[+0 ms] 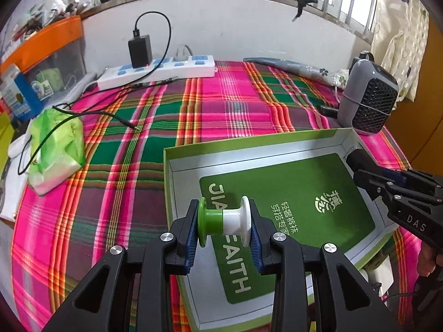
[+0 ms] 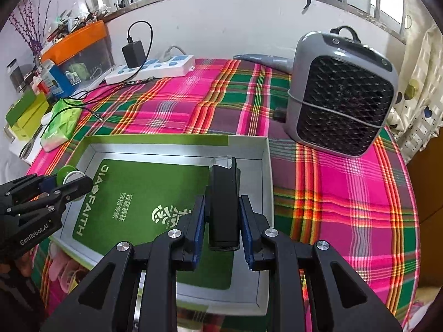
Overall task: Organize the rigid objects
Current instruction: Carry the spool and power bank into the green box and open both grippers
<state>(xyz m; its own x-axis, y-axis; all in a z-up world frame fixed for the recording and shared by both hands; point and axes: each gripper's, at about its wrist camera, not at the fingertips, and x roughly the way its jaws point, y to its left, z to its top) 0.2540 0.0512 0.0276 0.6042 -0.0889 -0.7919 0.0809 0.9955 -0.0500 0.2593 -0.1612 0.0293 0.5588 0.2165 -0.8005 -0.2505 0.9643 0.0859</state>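
The box (image 2: 246, 141) lies open on the plaid cloth (image 2: 346, 207), a green card covering its floor, so it serves as the collecting tray. The left gripper (image 1: 224, 222) is closed on the spool (image 1: 224, 222), its pads bearing on the two end flanges; this grip keeps the axis level and stops rolling. The spool hangs over the box's left-hand part, above the card. The right gripper (image 2: 223, 220) clamps the black block (image 2: 223, 207) by its long sides, its far end toward the box's far right corner, probably for placing along that wall. The fan (image 2: 343, 94) stands beyond the box, apart from it.
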